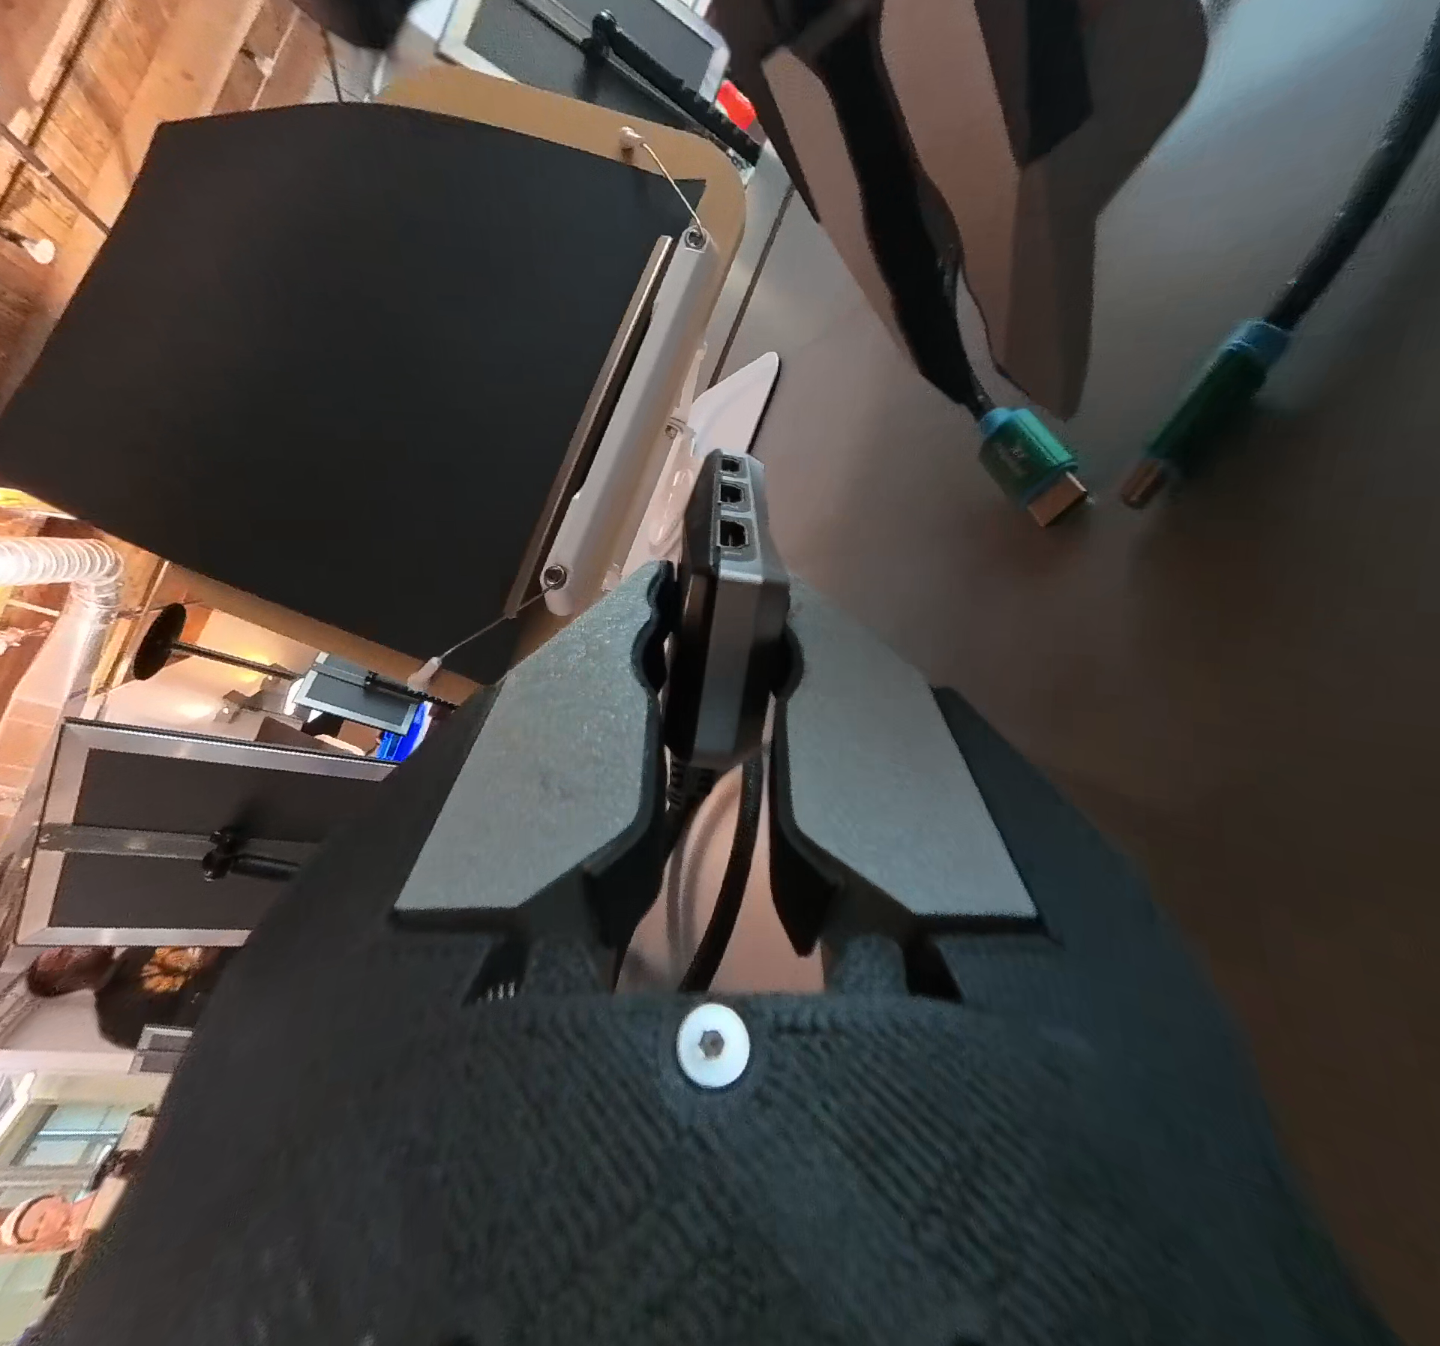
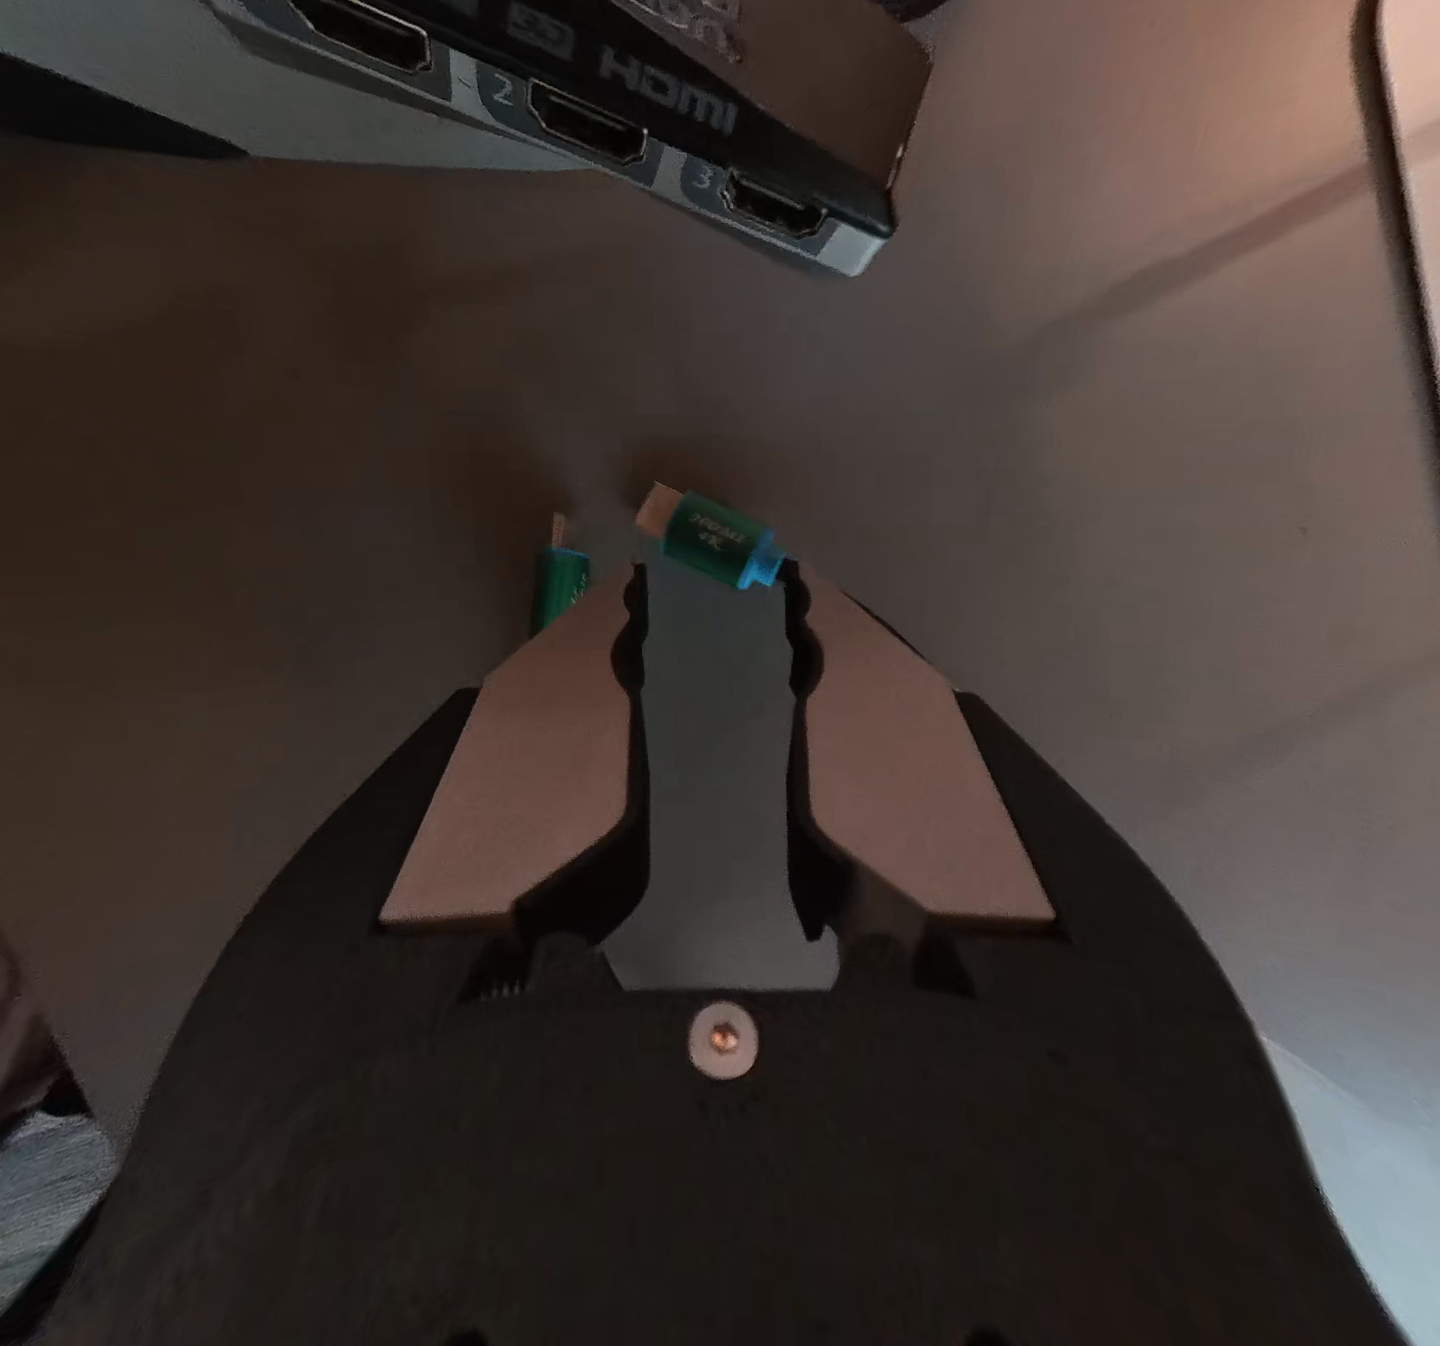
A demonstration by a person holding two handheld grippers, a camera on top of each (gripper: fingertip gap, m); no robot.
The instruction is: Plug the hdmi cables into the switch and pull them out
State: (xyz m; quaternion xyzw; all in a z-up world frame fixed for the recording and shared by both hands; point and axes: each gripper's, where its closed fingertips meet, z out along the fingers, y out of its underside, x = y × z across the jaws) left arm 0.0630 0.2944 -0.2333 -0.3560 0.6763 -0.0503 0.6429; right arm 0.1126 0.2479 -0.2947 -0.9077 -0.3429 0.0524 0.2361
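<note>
Gripping the flat black switch (image 1: 728, 607), left gripper (image 1: 725, 631) pinches.

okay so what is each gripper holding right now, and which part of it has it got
The left gripper clamps the black switch by its two flat faces, near the cable end. The right gripper holds nothing.

Left wrist view: rolled sideways, low over desk (image 1: 1091, 685), looking along own fingers (image 1: 592, 685), switch (image 1: 721, 607) very near. Right wrist view: steeply down onto desk, close. Shared: switch, two green plugs (image 2: 705, 537), desk surface.
</note>
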